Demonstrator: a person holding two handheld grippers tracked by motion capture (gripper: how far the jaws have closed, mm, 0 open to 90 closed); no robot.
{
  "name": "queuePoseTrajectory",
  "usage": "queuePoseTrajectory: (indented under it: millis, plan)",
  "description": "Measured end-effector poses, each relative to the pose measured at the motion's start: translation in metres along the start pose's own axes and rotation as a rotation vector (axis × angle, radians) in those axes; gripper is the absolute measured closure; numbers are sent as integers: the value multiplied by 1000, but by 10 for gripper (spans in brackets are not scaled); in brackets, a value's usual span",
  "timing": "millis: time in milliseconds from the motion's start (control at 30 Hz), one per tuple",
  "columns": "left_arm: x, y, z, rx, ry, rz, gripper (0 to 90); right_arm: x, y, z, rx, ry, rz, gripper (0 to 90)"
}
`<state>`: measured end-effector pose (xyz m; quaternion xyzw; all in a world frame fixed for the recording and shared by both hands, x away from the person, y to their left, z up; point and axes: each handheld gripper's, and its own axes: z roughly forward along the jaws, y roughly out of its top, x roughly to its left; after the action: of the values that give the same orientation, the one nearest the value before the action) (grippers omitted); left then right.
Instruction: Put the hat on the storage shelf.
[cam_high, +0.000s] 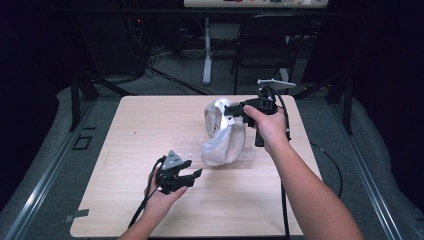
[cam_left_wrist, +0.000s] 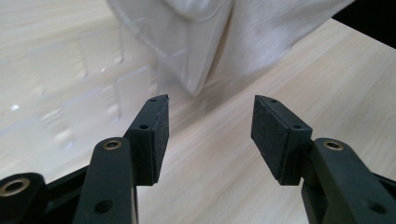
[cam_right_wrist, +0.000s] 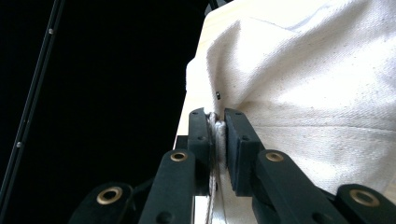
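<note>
A white cloth bag (cam_high: 222, 135) stands bunched up on the wooden table (cam_high: 125, 200), its open mouth turned left. My right gripper (cam_high: 232, 111) is shut on the bag's upper rim and holds it up from the right. In the right gripper view the two jaws (cam_right_wrist: 217, 114) pinch a hem of the white cloth (cam_right_wrist: 317, 84). My left gripper (cam_high: 192, 175) hovers low over the table, in front of and left of the bag, with its jaws open and nothing between them. In the left gripper view the open jaws (cam_left_wrist: 210, 100) point at the bag's lower corner (cam_left_wrist: 205, 37), a short way off.
A clear plastic sheet (cam_high: 245, 156) lies flat under and beside the bag, and it shimmers on the wood (cam_left_wrist: 88, 70). Beyond the table's far edge stand a black chair (cam_high: 265, 45) and a white table leg (cam_high: 206, 50). Cables trail on the grey floor.
</note>
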<state>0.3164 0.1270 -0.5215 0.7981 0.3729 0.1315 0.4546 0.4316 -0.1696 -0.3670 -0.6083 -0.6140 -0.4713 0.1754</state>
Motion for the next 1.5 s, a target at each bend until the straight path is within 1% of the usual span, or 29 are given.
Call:
queuePoseTrajectory:
  millis: [33,167,200,233,333,367,400,433,500,567,600,633,700,767,800,967,1000,1100,1200,1300,1400,1500]
  plan:
    - [4,-4,-6,5,5,-2,469,1,0,0,-4,0,3,818]
    - [15,-15,-20,9,22,-23,469,2,-1,1,-2,-2,-2,816]
    - [18,-18,-23,9,26,-22,468,2,-1,2,-1,-2,-2,816]
    - [20,-20,-26,4,31,-32,467,3,-1,2,-1,-3,-2,815]
    - [28,-25,-33,-15,49,-42,467,5,-2,2,2,-6,-9,814]
    - [32,-27,-35,-26,60,-49,467,5,-2,2,6,-6,-15,812]
    - [34,-27,-35,-21,63,-50,467,6,-3,2,5,-7,-15,809]
    - [37,-27,-36,-21,68,-61,466,7,-3,3,0,-8,-13,807]
    - [43,-28,-37,-39,77,-78,466,7,-4,2,5,-9,-20,799]
    - [45,-29,-38,-42,83,-89,464,8,-5,2,4,-5,-23,772]
    - [47,-30,-39,-36,81,-90,463,9,-6,2,0,-2,-21,757]
    - [48,-31,-38,-37,89,-97,463,10,-6,2,-4,-1,-23,746]
    - [52,-32,-38,-35,88,-101,463,11,-7,1,-5,-4,-37,722]
    - [54,-34,-38,-42,99,-115,463,13,-8,-1,-12,-2,-45,701]
    - [55,-34,-38,-42,96,-118,463,13,-9,-2,-12,-2,-52,693]
    - [57,-34,-39,-47,106,-120,457,13,-12,-7,-27,7,-65,636]
    - [57,-35,-39,-41,102,-120,457,13,-12,-8,-36,9,-71,631]
    - [57,-36,-38,-39,106,-122,456,11,-13,-13,-52,7,-79,617]
    - [57,-36,-37,-37,108,-124,456,7,-15,-20,-61,0,-86,605]
    - [57,-36,-37,-36,108,-127,456,2,-16,-26,-75,-6,-83,597]
    - [58,-37,-36,-38,110,-126,456,-2,-17,-30,-80,-11,-86,603]
    - [58,-38,-36,-31,109,-128,456,-6,-20,-36,-79,-32,-111,602]
